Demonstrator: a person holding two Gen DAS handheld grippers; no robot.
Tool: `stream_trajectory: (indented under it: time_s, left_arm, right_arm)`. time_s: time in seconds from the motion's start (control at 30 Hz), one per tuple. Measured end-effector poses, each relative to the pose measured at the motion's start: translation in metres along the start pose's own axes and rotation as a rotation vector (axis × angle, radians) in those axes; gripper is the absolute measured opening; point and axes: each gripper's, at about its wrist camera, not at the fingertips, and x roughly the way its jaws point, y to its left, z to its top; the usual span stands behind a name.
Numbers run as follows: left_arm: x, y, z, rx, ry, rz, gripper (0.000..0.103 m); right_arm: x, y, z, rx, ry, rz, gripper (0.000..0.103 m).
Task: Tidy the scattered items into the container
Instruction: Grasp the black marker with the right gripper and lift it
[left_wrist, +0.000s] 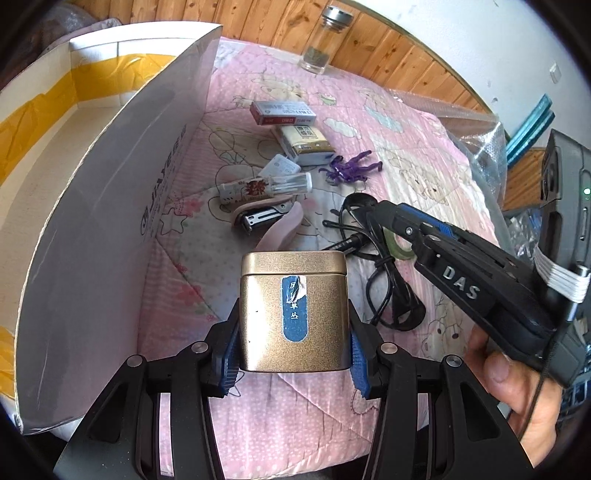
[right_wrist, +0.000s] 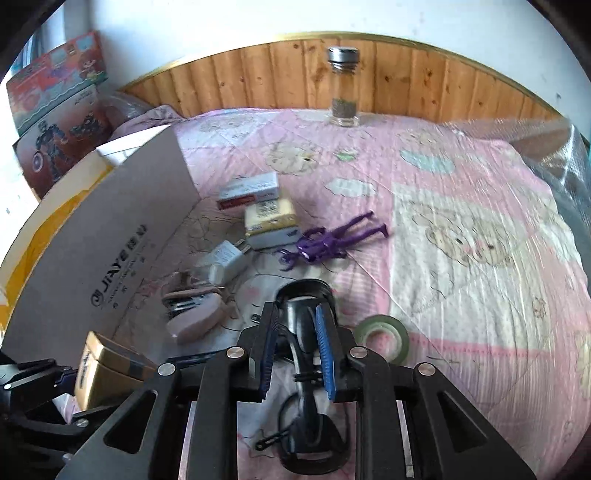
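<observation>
Gripped square between your left hand-held gripper's (left_wrist: 293, 350) blue pads, the gold tin (left_wrist: 293, 306) is lifted off the bed (left_wrist: 424, 122), jaws spread wide around its sides. The box (left_wrist: 110, 177) stands just to the left of that gripper, its flap upright between tin and interior; what shows of the inside looks bare (only a part is visible), so I judge the tidying has barely begun.

Your right hand-held gripper (right_wrist: 297, 354) has its jaws close together around the black glasses (right_wrist: 306, 373), the frame running between the pads; whether the pads actually press on it I cannot tell.

Everything else is on the bed. Ahead of the right gripper lie the purple figure (right_wrist: 328, 240), the charger (right_wrist: 225, 260), two small cartons (right_wrist: 258, 206) and, further off by the headboard, the jar (right_wrist: 343, 86). Just right of it sits the tape roll (right_wrist: 382, 338); to its left, the pink stapler (right_wrist: 195, 310). Ahead of the left gripper there is also a tube (left_wrist: 266, 188) and a pen (left_wrist: 343, 243).

So two items are in hand at best, with the rest to go.
</observation>
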Motion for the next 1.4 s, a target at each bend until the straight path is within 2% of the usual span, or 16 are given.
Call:
stream_trajectory:
  time_s: [0.03,0.13,0.2,0.3,0.37,0.47,0.57,0.7,0.8,0.83,0.9,1.07,1.23,1.27,1.33,1.4]
  left_arm:
    - [0.0,0.003,-0.001,-0.006,0.004,0.002,0.05]
    - [0.0,0.012,-0.006,-0.013,0.018,0.006,0.05]
    - [0.003,0.014,-0.009,-0.013,0.03,0.005,0.05]
    - [0.006,0.013,-0.01,-0.011,0.042,-0.008,0.05]
    - [0.007,0.014,-0.01,-0.006,0.041,-0.011,0.05]
    - [0.006,0.015,-0.011,-0.003,0.039,-0.011,0.05]
    - [0.002,0.016,-0.013,0.001,0.035,-0.015,0.05]
    - [-0.004,0.017,-0.014,0.002,0.028,-0.025,0.05]
    - [-0.009,0.018,-0.014,0.0,0.021,-0.044,0.05]
    - [-0.01,0.019,-0.013,-0.002,0.018,-0.049,0.05]
    - [-0.013,0.02,-0.013,-0.006,0.014,-0.06,0.05]
    - [-0.017,0.024,-0.015,0.001,0.021,-0.071,0.05]
    - [-0.017,0.029,-0.019,-0.006,0.033,-0.079,0.05]
    - [-0.016,0.03,-0.019,-0.011,0.038,-0.082,0.05]
    - [-0.014,0.032,-0.018,-0.019,0.045,-0.086,0.05]
    - [-0.014,0.031,-0.018,-0.02,0.046,-0.089,0.05]
  right_arm:
    - [0.0,0.001,0.001,0.026,0.016,0.072,0.023]
    - [0.002,-0.014,-0.006,0.242,0.078,0.352,0.023]
    - [0.013,-0.02,-0.015,0.339,0.136,0.423,0.023]
    - [0.046,-0.036,-0.027,0.501,0.236,0.397,0.023]
    - [0.058,-0.043,-0.024,0.552,0.243,0.368,0.023]
    - [0.069,-0.039,-0.012,0.554,0.228,0.317,0.024]
    - [0.076,-0.023,-0.002,0.479,0.235,0.249,0.024]
    - [0.068,-0.035,-0.002,0.583,0.259,0.295,0.029]
    - [0.058,-0.032,-0.002,0.438,0.284,0.178,0.032]
    - [0.055,-0.024,0.0,0.355,0.299,0.182,0.032]
    - [0.043,0.006,0.006,0.133,0.323,0.205,0.032]
    - [0.028,0.073,0.011,-0.4,0.262,0.088,0.032]
    - [0.056,0.096,-0.025,-0.941,0.304,-0.014,0.034]
    - [0.061,0.1,-0.029,-1.017,0.288,-0.022,0.039]
    - [0.063,0.106,-0.031,-1.097,0.24,0.022,0.039]
    - [0.071,0.101,-0.016,-1.015,0.294,0.088,0.029]
